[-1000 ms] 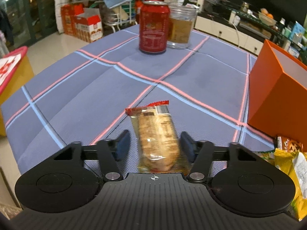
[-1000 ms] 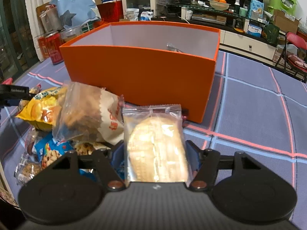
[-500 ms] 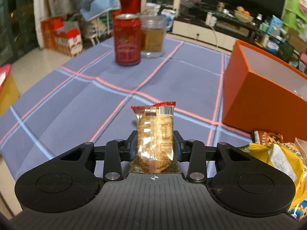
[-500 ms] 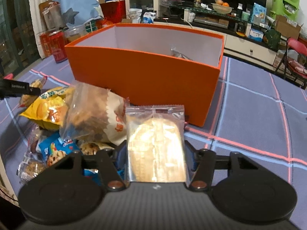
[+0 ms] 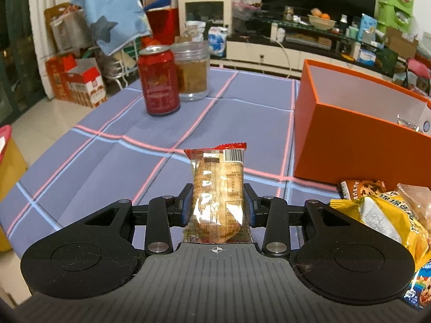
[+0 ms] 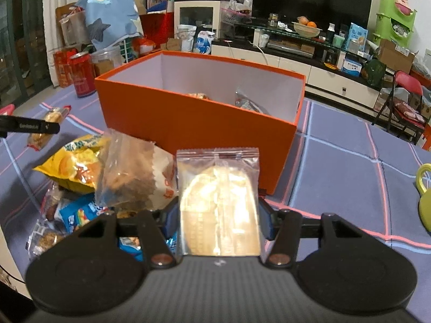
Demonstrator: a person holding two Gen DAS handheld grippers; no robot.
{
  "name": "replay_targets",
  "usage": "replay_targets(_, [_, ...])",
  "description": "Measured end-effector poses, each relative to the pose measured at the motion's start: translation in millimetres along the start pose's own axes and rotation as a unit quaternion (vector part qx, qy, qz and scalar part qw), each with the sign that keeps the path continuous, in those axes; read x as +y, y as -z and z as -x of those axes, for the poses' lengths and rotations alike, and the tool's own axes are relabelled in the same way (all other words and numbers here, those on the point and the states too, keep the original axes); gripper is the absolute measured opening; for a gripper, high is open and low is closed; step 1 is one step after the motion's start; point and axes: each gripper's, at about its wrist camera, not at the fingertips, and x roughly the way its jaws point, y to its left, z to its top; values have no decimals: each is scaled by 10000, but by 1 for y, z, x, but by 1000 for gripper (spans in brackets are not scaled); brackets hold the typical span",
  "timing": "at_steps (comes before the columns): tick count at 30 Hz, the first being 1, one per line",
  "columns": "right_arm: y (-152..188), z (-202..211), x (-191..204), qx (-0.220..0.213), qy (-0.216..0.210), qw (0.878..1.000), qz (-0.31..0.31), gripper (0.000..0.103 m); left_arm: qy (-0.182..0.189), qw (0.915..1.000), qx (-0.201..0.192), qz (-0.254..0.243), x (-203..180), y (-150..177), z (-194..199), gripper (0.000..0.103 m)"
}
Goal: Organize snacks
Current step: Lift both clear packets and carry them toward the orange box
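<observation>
My left gripper (image 5: 217,199) is shut on a narrow clear snack packet (image 5: 216,177) with a red top edge, held upright above the checked tablecloth. The orange box (image 5: 350,145) stands to its right. My right gripper (image 6: 218,215) is shut on a clear packet with a round cracker (image 6: 218,196), lifted just in front of the orange box (image 6: 188,126). A pile of snack bags (image 6: 80,167) lies to the left of it. The left gripper's finger (image 6: 29,127) shows at the left edge of the right wrist view.
A red can (image 5: 159,80) and a glass jar (image 5: 192,72) stand at the table's far left. Some packets (image 6: 247,102) lie inside the box. A green object (image 6: 425,196) sits at the right edge. The table's edge drops to the floor on the left.
The left gripper closed on its packet, lifted it and swung right toward the box. The right gripper tightened on the cracker packet and rose, showing more of the box's inside.
</observation>
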Motion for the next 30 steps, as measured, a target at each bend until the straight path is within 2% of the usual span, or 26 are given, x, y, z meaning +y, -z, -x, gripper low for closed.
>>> replay_targets(14, [-5, 25, 2, -312, 185, 9993, -11, 57, 114, 9977, -497, -452, -20, -9, 26, 0])
replay_targets(23, [-5, 22, 13, -241, 150, 9996, 75, 57, 267, 9978, -344, -494, -30, -14, 38, 0])
replay_targets(30, [-8, 38, 21, -413, 126, 9990, 142, 57, 346, 9965, -528, -552, -37, -16, 58, 0])
